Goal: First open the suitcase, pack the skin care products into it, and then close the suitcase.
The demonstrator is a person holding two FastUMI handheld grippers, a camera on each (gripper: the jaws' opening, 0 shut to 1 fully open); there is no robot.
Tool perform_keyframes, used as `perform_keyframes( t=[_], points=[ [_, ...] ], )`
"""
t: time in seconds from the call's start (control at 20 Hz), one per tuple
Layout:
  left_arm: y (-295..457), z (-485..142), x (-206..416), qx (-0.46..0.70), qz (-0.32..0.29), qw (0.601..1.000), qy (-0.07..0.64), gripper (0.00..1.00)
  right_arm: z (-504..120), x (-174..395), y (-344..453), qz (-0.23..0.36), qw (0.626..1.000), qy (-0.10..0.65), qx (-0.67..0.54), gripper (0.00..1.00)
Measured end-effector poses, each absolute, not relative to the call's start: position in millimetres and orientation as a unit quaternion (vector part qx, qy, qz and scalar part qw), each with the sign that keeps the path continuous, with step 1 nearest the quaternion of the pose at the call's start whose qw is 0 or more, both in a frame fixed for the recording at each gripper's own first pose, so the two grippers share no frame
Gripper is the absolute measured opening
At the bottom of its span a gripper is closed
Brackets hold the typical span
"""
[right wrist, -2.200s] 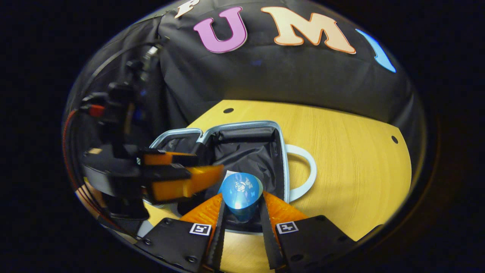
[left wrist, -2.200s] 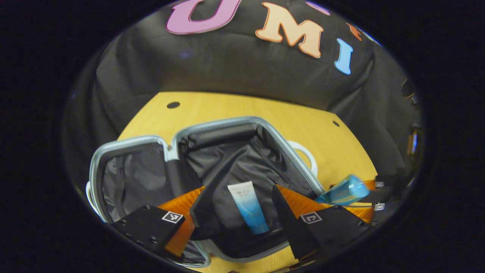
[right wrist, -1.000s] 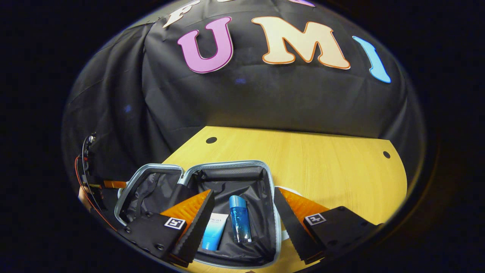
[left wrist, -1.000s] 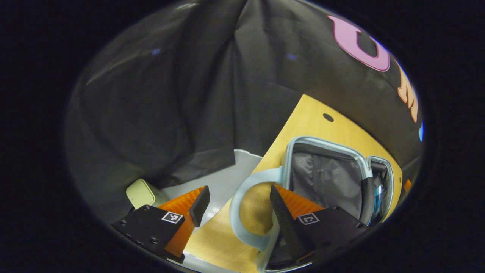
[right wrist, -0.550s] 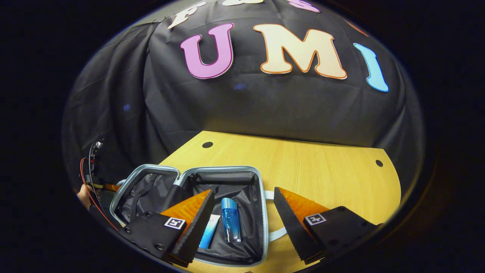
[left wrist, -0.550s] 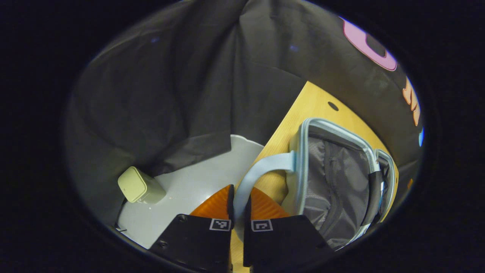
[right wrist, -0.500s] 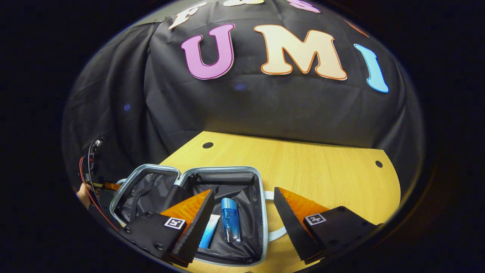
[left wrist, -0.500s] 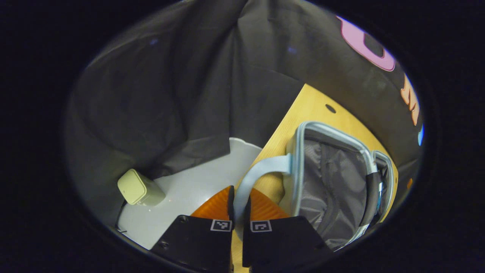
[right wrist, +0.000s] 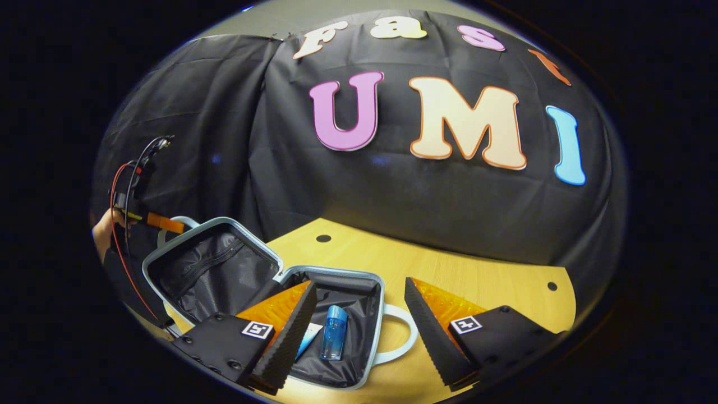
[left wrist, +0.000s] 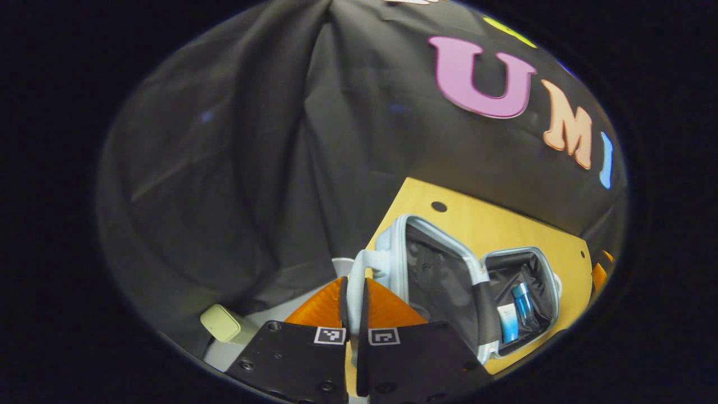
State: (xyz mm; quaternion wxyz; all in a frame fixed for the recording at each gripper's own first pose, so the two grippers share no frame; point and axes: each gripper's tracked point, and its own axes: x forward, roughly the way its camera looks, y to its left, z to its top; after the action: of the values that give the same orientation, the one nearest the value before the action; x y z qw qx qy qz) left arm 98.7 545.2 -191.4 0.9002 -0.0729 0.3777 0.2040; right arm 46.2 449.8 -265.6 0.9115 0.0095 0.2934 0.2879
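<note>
Raised since before, suitcase lid [right wrist: 210, 266] tilts upward.

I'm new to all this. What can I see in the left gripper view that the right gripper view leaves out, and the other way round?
Left gripper view: the left claw up close, shut on the lid handle, plus a pale green box on a grey surface beside the table.

Right gripper view: the right claw, open above the suitcase, and a hand with red and black cables at far left.

Both: the open suitcase on the wooden table, its lid tilted up, with a tube and a blue bottle side by side inside.
</note>
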Motion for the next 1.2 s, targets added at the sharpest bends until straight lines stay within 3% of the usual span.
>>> perform_keyframes(
  t=[0.1,0.55,0.8,1.2],
  points=[
    [518.3,-158.2,119.0,-0.05,0.185,0.915,0.356,0.0,-254.2,43.9,436.8,0.292,0.915,0.277,0.013,0.95],
    [368.3,-90.8,193.3,-0.038,0.081,0.95,0.3,0.0,-233.9,44.5,345.5,0.262,0.93,0.256,0.017,0.98],
    [292.9,-95.3,222.0,-0.059,0.025,0.955,0.291,0.0,-230.2,47.4,295.3,0.228,0.941,0.251,0.018,0.97],
    [184.2,-145.9,245.8,-0.08,-0.048,0.935,0.341,0.01,-229.2,41.7,237.0,0.183,0.95,0.254,0.013,0.97]
  ],
)
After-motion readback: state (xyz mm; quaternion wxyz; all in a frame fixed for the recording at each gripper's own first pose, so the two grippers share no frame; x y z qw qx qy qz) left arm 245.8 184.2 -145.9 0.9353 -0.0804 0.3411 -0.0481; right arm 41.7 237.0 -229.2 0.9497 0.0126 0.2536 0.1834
